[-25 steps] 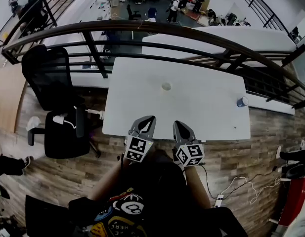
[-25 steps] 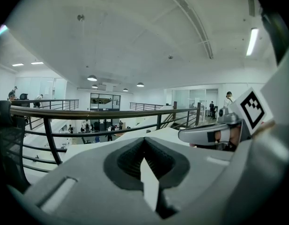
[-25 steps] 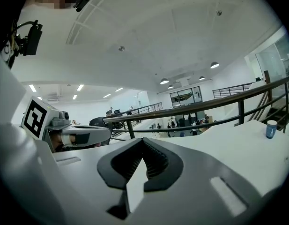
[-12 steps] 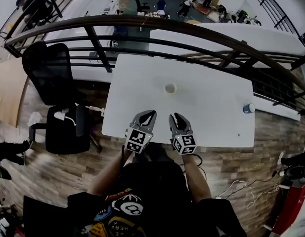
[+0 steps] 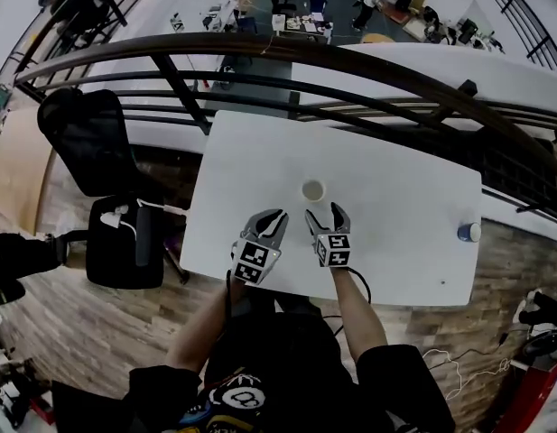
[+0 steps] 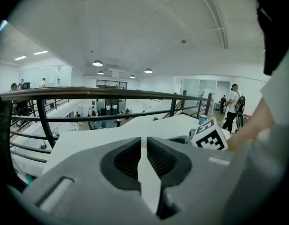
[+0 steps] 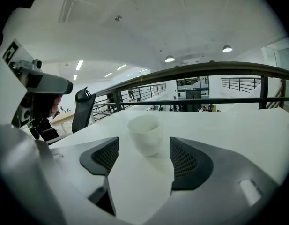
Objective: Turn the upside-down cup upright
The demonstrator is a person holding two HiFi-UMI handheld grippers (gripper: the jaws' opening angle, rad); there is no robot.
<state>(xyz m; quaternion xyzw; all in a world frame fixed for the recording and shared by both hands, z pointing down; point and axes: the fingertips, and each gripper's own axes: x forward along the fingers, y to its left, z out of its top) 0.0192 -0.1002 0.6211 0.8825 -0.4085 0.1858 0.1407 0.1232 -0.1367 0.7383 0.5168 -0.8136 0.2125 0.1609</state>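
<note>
Both claws low over the bench (image 5: 395, 197), cup (image 5: 313, 190) just ahead of the right claw (image 5: 326, 213).
Hard to read which end of the cup faces up: pale, wider at the top. Right claw just opened wide, gripping nothing, cup framed beyond its tips, untouched. Left claw (image 5: 273, 216) close beside it, just parted to a slit, empty. Both tilted slightly downward, forearms partly hidden by the torso. Blue-capped thing (image 5: 468, 232) far right at the bench edge; railing (image 5: 350, 61) beyond.
</note>
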